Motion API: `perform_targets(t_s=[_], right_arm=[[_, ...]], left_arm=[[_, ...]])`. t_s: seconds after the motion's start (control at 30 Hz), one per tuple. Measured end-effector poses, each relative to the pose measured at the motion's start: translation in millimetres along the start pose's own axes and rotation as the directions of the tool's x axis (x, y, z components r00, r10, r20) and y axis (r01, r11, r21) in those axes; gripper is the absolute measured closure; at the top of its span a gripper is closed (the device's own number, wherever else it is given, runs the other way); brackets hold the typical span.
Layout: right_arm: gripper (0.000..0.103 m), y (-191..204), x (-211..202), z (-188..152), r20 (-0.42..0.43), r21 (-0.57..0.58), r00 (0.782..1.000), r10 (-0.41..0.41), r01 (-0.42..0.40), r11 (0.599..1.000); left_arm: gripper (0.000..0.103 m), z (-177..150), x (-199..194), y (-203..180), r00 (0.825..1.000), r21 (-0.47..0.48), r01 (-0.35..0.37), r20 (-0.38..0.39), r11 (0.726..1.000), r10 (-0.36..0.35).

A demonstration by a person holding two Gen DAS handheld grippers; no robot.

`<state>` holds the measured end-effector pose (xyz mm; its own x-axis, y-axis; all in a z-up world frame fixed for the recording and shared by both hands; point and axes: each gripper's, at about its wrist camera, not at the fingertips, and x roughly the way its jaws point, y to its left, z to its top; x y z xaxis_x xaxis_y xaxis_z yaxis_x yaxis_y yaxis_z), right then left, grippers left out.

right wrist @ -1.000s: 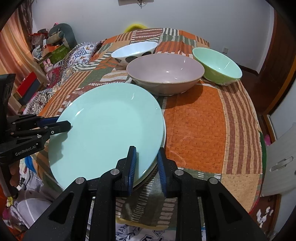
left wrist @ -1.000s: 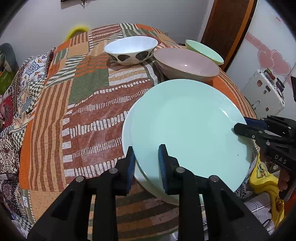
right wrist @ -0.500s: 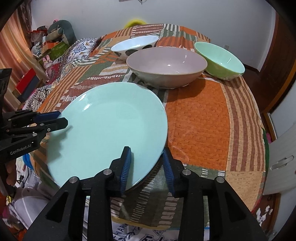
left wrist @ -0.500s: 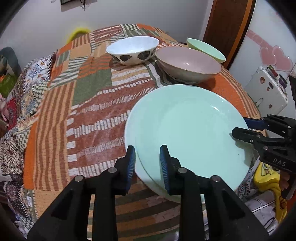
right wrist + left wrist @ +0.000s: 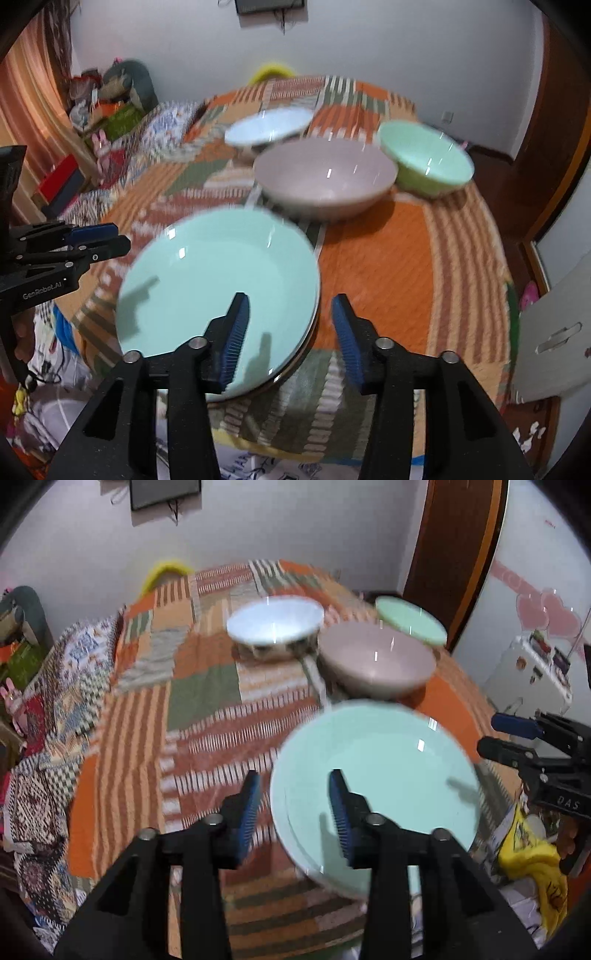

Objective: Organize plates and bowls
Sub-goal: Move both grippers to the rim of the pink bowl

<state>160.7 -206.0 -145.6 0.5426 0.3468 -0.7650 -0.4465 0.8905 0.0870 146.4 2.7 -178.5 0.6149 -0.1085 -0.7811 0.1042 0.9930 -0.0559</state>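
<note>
A mint-green plate (image 5: 376, 786) (image 5: 218, 280) lies on top of another plate at the near edge of the patchwork-covered table (image 5: 184, 720). My left gripper (image 5: 295, 812) hovers over the plate's left rim, and its jaws are opening. The rim lies below the gap and the pads are off it. My right gripper (image 5: 290, 332) hovers over the right rim in the same way, also opening and off the rim. Behind the plate stand a pink bowl (image 5: 376, 661) (image 5: 325, 177), a white spotted bowl (image 5: 275, 627) (image 5: 267, 125) and a green bowl (image 5: 410, 624) (image 5: 426, 162).
A white appliance (image 5: 528, 675) and a yellow cloth (image 5: 532, 856) sit beyond the table's right side, with a brown door (image 5: 454, 554) behind. Toys and boxes (image 5: 110, 118) crowd the left. A yellow chair back (image 5: 166, 572) stands at the far edge.
Both grippers have let go of the mint plate's rim, opened and risen. The plate now rests squarely on the plate under it.
</note>
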Motion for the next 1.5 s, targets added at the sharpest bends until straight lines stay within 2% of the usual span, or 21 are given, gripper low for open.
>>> perform_targets(t_s=[0.13, 0.23, 0.33, 0.43, 0.5, 0.67, 0.87, 0.93, 1.07, 1.17, 1.5], right_arm=[[0.050, -7.0, -15.1, 14.0, 0.087, 0.015, 0.996, -0.011, 0.010, 1.000], [0.048, -14.0, -18.7, 25.0, 0.127, 0.039, 0.992, -0.026, 0.022, 0.999], [0.030, -24.4, -21.0, 30.8, 0.184, 0.084, 0.981, -0.053, 0.038, 0.996], [0.023, -35.7, -17.9, 37.8, 0.219, 0.125, 0.973, -0.080, 0.054, 0.991], [0.023, -44.6, -12.9, 41.2, 0.217, 0.162, 0.973, -0.083, 0.048, 0.986], [0.023, -66.2, 12.0, 51.9, 0.173, 0.211, 0.982, -0.077, 0.039, 0.977], [0.023, -75.7, 39.7, 61.1, 0.127, 0.212, 0.990, -0.058, 0.030, 0.977], [0.029, -80.5, 48.3, 64.1, 0.107, 0.220, 0.993, -0.045, 0.021, 0.975], [0.054, -85.8, 65.8, 66.9, 0.060, 0.231, 0.998, -0.012, -0.002, 0.973], [0.068, -87.5, 72.2, 65.1, 0.043, 0.234, 0.999, -0.011, 0.001, 0.972], [0.077, -99.3, 85.3, 59.9, 0.006, 0.268, 1.000, 0.031, -0.031, 0.963]], left_arm=[[0.056, 28.4, -15.1, -4.6, 0.996, 0.004, 0.012, 0.092, 1.000, -0.012], [0.055, 47.1, -15.0, -10.3, 0.992, 0.014, 0.013, 0.129, 1.000, -0.015], [0.055, 63.1, -8.6, -18.2, 0.989, 0.025, 0.026, 0.145, 0.999, -0.030], [0.055, 76.7, 7.4, -23.4, 0.990, 0.031, 0.048, 0.133, 0.998, -0.052], [0.055, 84.6, 21.7, -25.0, 0.992, 0.029, 0.056, 0.114, 0.998, -0.059], [0.055, 101.5, 63.2, -26.4, 0.994, 0.010, 0.101, 0.044, 0.995, -0.102], [0.055, 112.1, 108.0, -27.6, 0.995, 0.023, 0.095, -0.018, 0.995, -0.094], [0.055, 114.4, 118.7, -26.2, 0.995, 0.025, 0.098, -0.032, 0.995, -0.097], [0.057, 115.9, 132.1, -25.6, 0.996, 0.038, 0.083, -0.031, 0.996, -0.081], [0.065, 116.1, 136.9, -26.8, 0.996, 0.051, 0.085, -0.029, 0.995, -0.084], [0.084, 115.7, 159.2, -23.6, 0.992, 0.036, 0.108, -0.071, 0.993, -0.105]])
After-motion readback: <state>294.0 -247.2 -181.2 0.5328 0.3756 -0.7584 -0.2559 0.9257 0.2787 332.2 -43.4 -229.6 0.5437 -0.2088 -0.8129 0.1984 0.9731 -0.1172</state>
